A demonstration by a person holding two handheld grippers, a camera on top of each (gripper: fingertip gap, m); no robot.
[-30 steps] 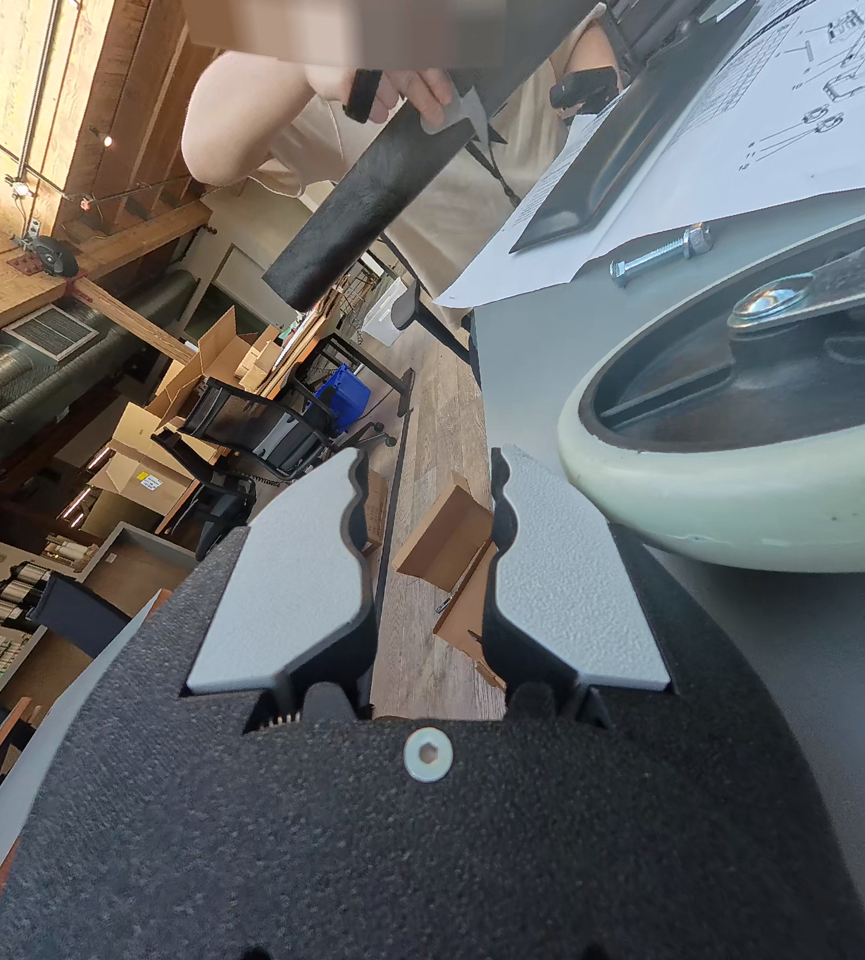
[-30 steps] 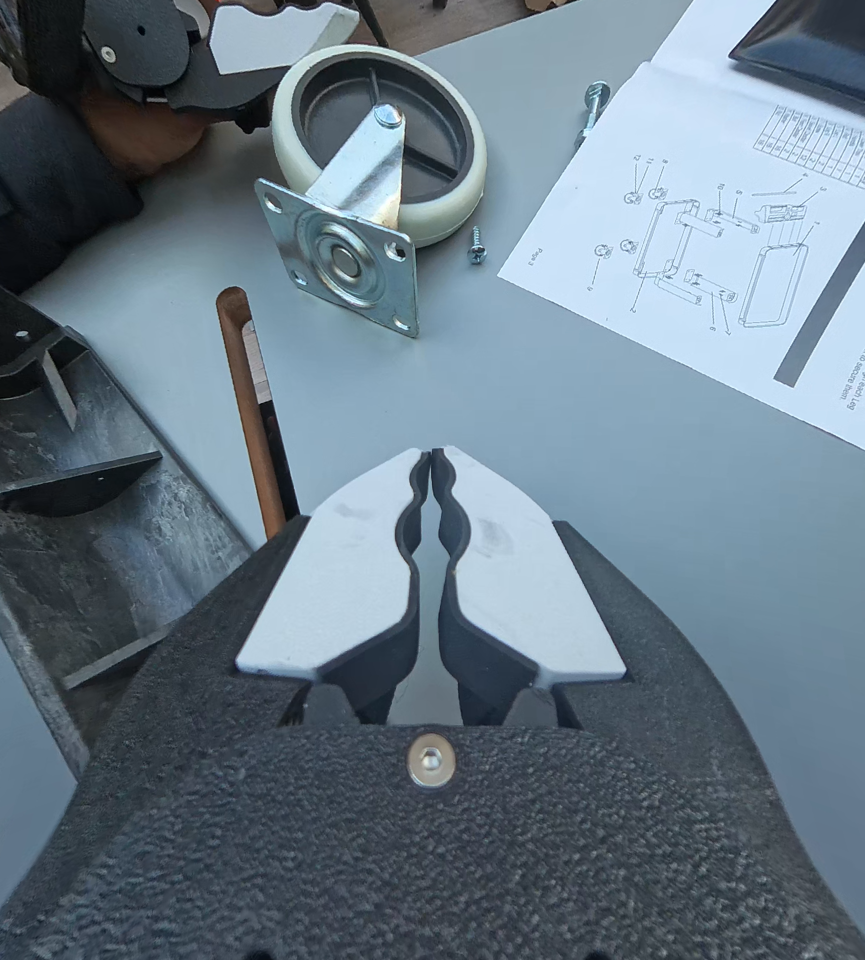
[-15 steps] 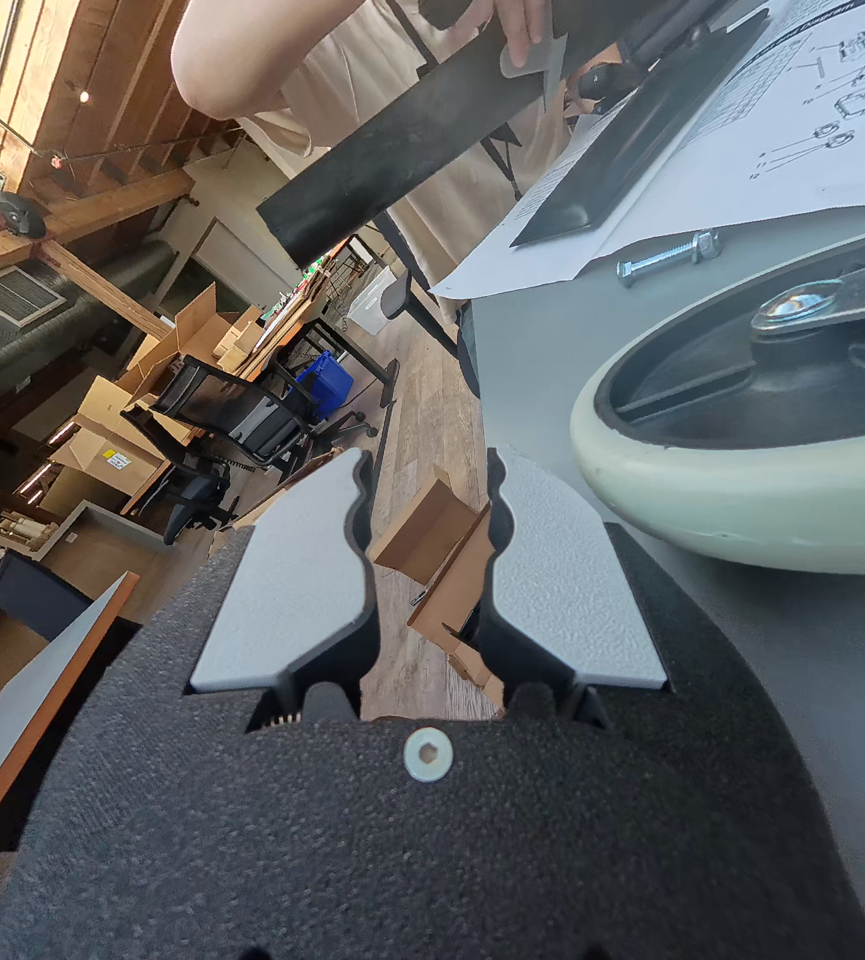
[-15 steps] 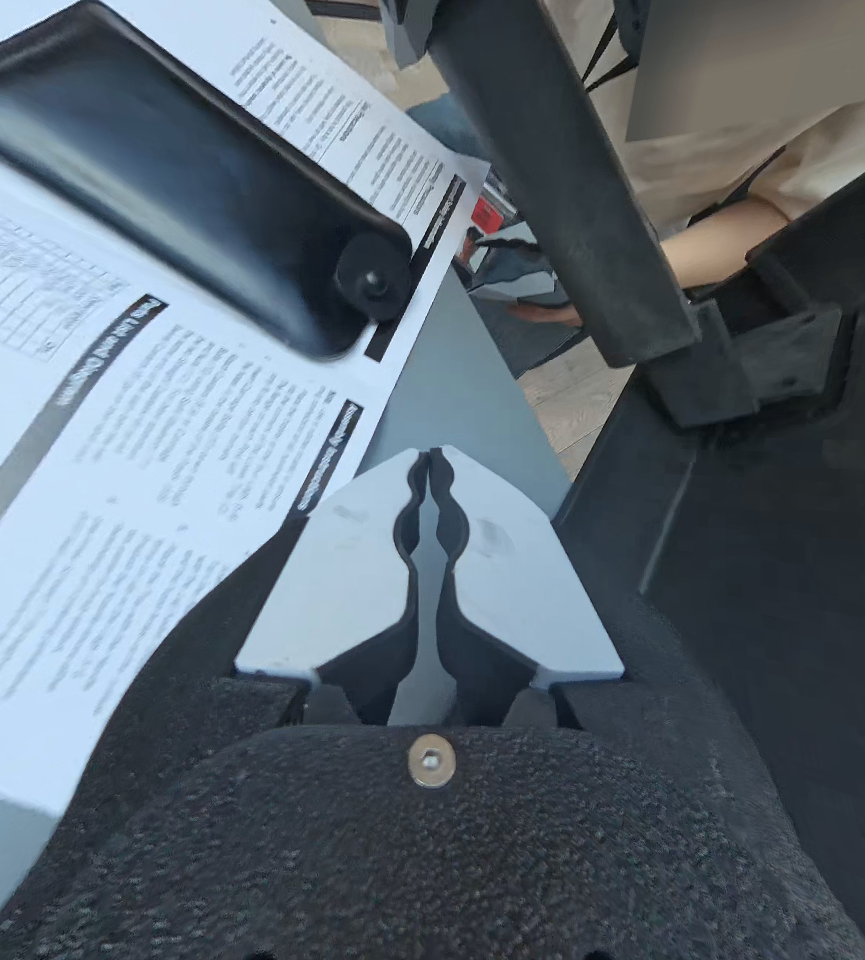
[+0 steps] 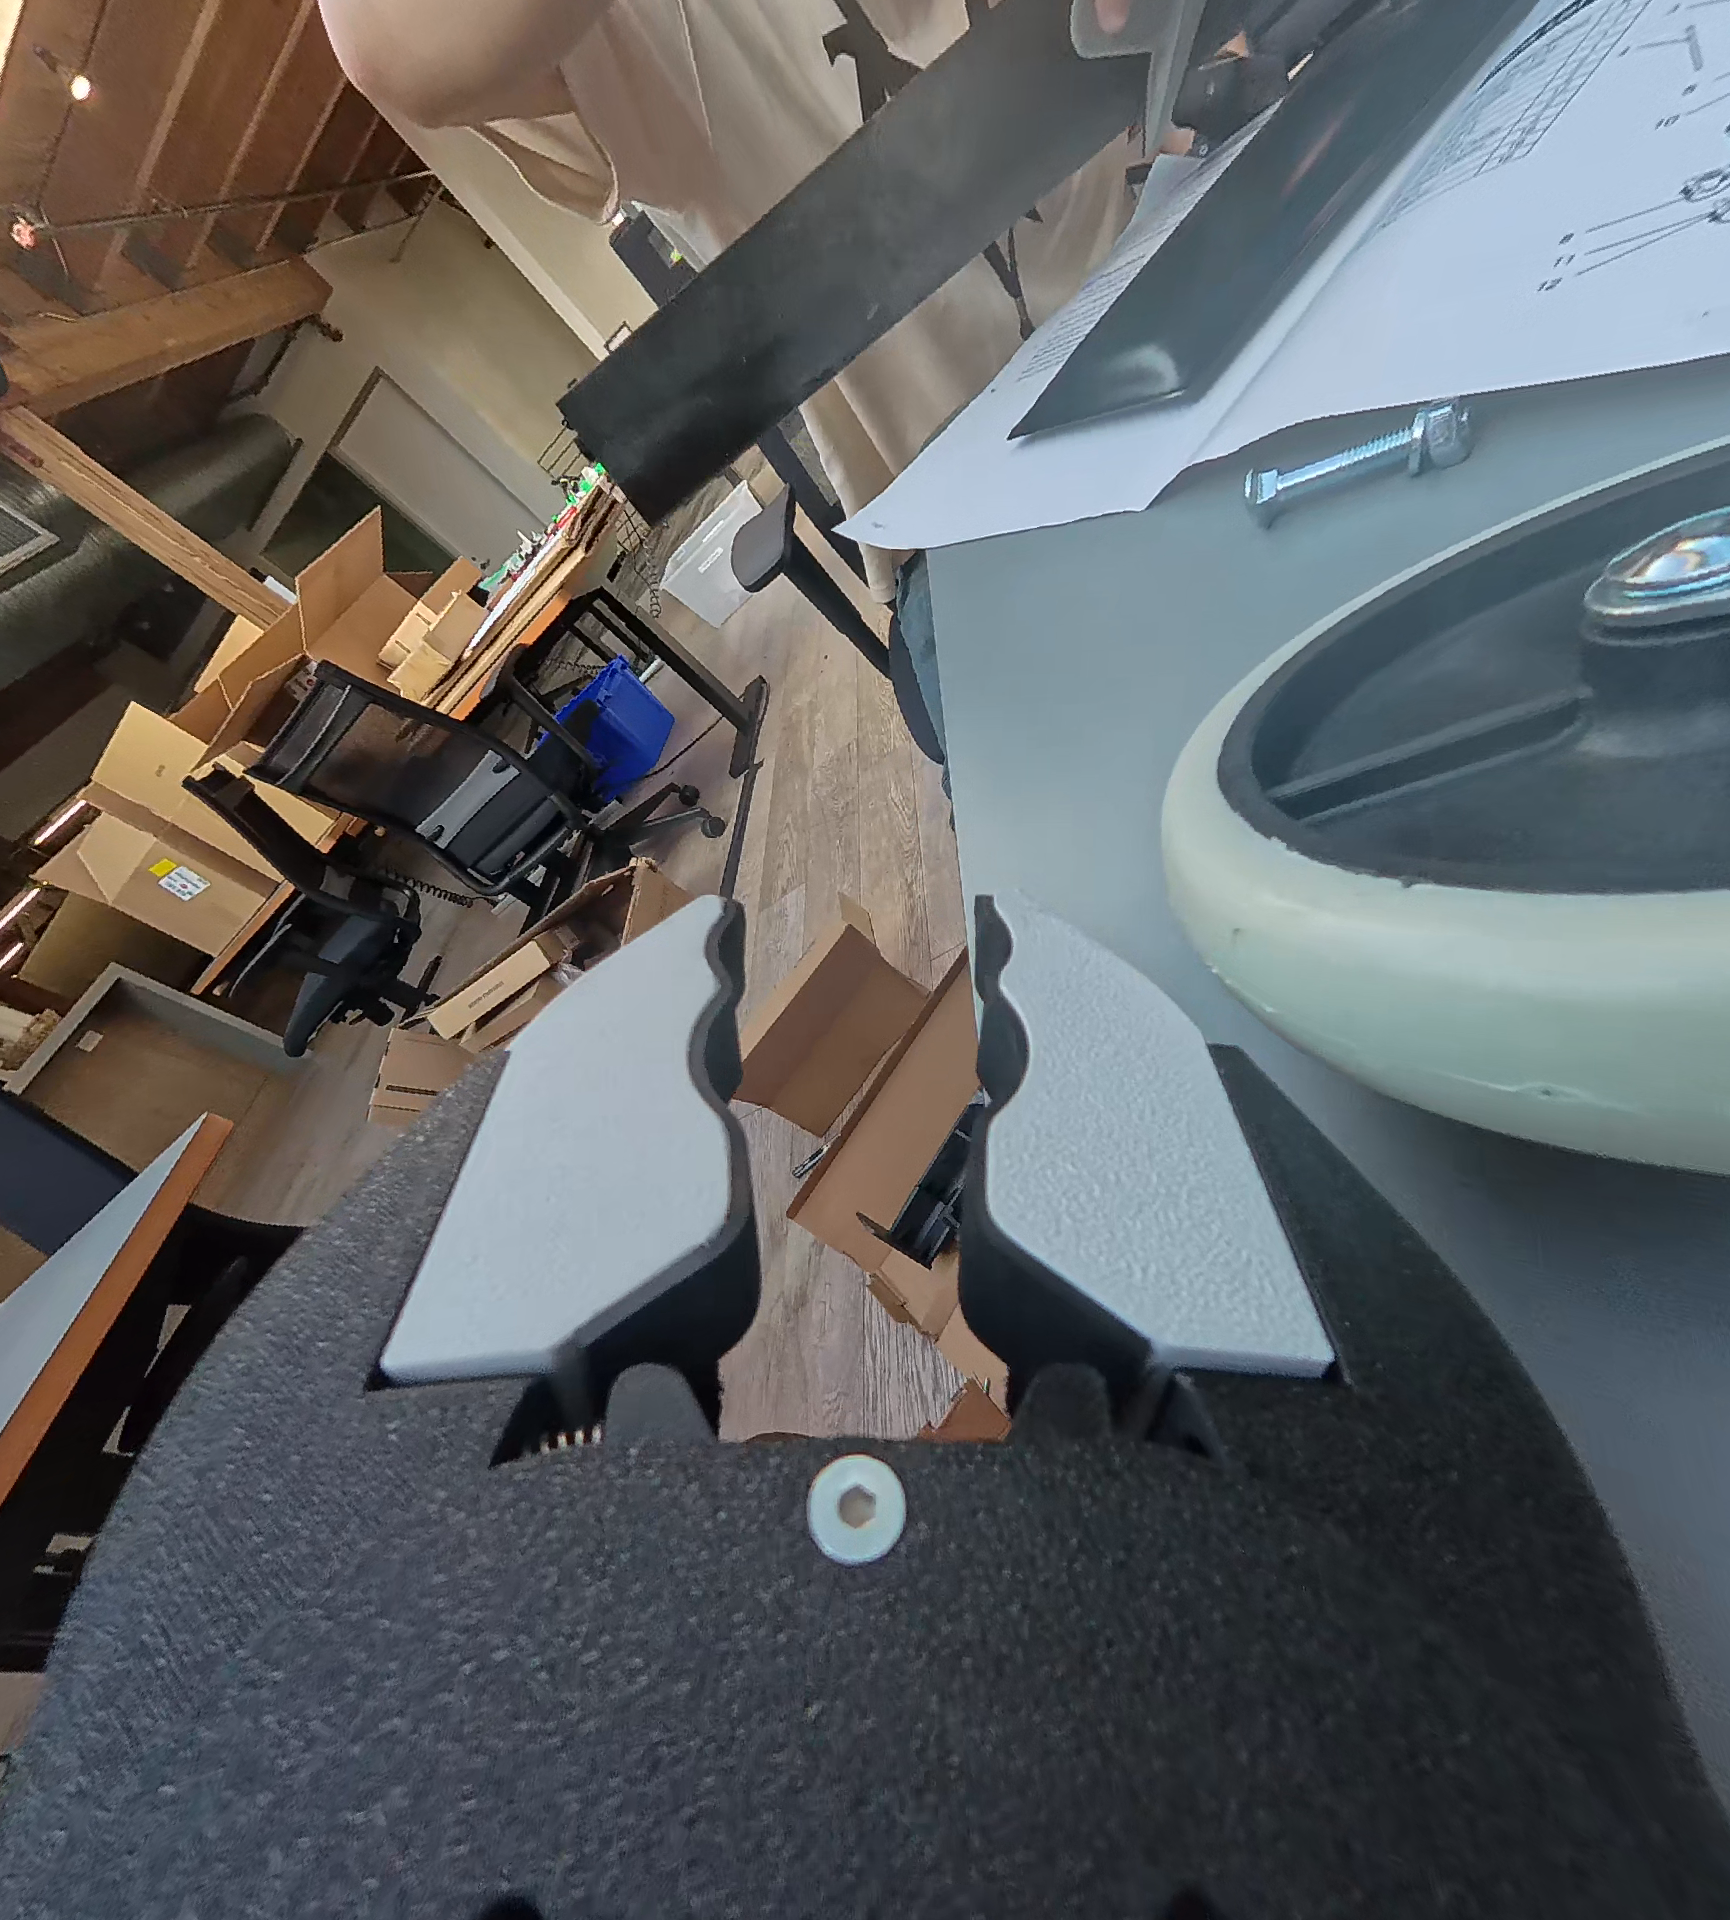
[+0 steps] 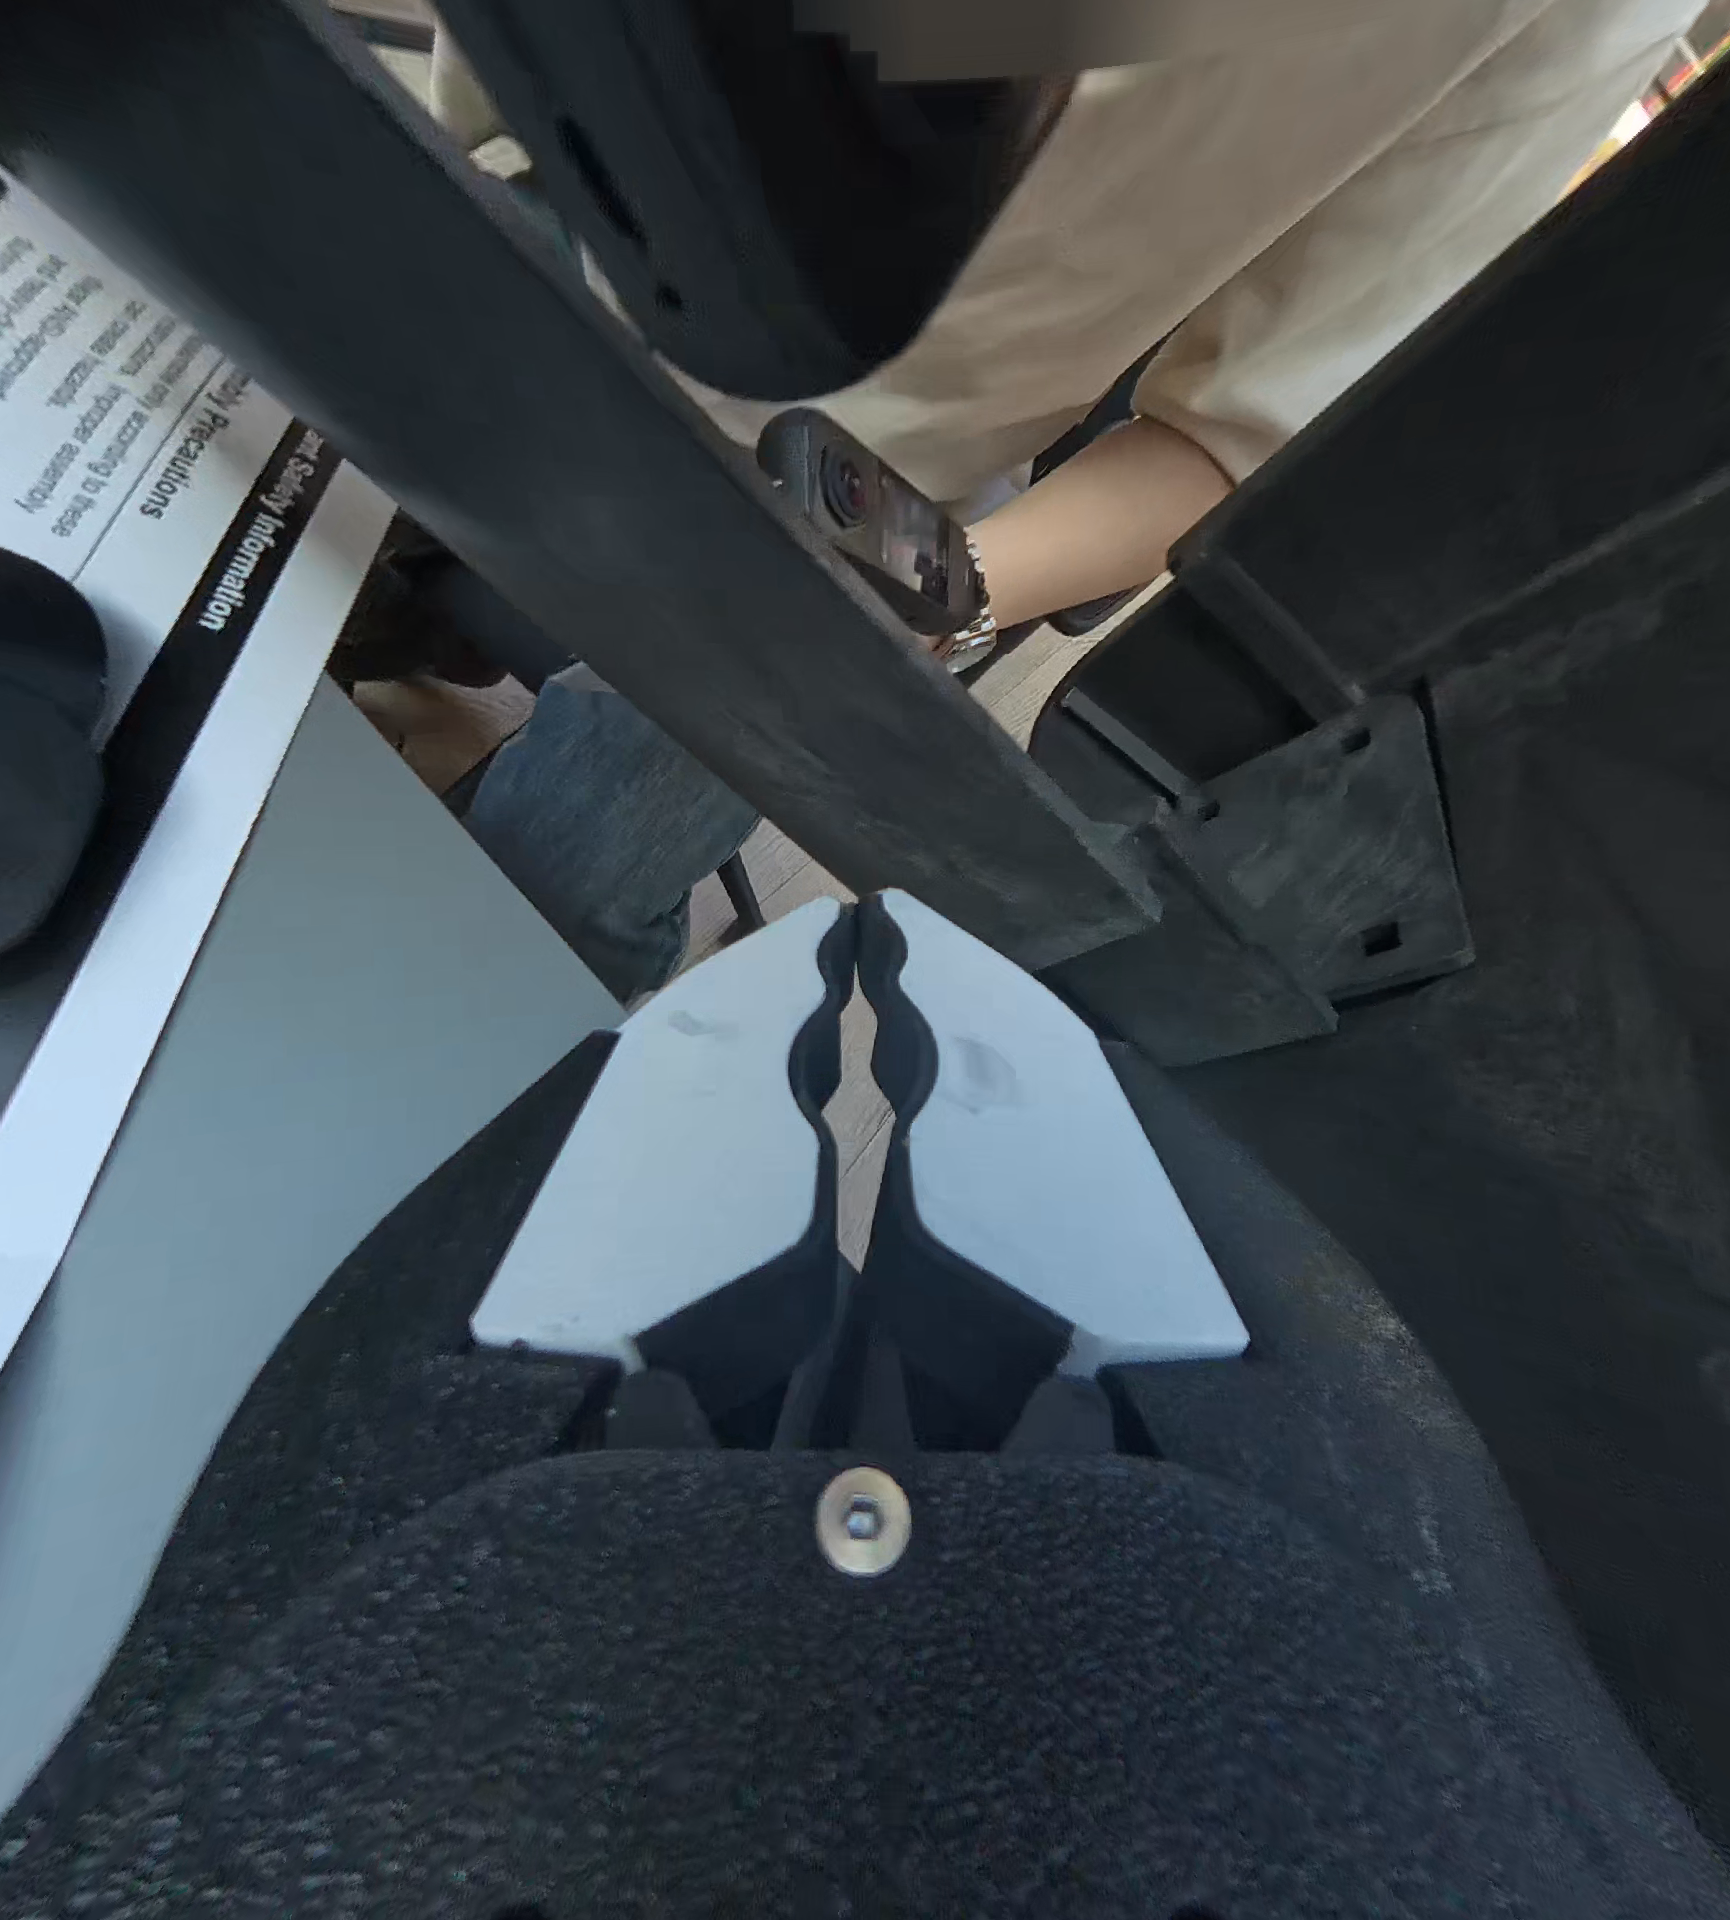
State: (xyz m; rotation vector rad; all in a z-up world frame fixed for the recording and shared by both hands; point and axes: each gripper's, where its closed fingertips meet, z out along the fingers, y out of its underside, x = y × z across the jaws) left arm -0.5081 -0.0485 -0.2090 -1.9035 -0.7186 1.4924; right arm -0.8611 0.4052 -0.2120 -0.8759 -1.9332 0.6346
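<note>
Wheel point(image 5: 1526, 914) first: a cream caster with a dark hub lies flat on the grey table point(image 5: 1100, 727), just beside my left gripper point(image 5: 853, 997), on its right. My left tongs stand partly open with nothing between them; through the gap I see only cardboard boxes point(image 5: 840, 1018) on the wooden floor below the table edge. Beyond the wheel a silver bolt point(image 5: 1360, 468) lies on the table, near the edge of a printed instruction sheet point(image 5: 1567, 260), and a black flat part point(image 5: 1245, 249) rests on that sheet.

My right gripper point(image 6: 857, 914) has its tongs closed tip to tip, gripping nothing. Its tips sit right under the end of a long black bar point(image 6: 632, 499) that crosses the view on a slant; I cannot tell whether they touch it. To the right the bar meets a black bracket point(image 6: 1318, 852) on a larger dark frame point(image 6: 1619, 727). Behind the bar a person in a light shirt point(image 6: 1256, 208) sits at the table, with what looks like a small camera point(image 6: 882, 520) at the body.
</note>
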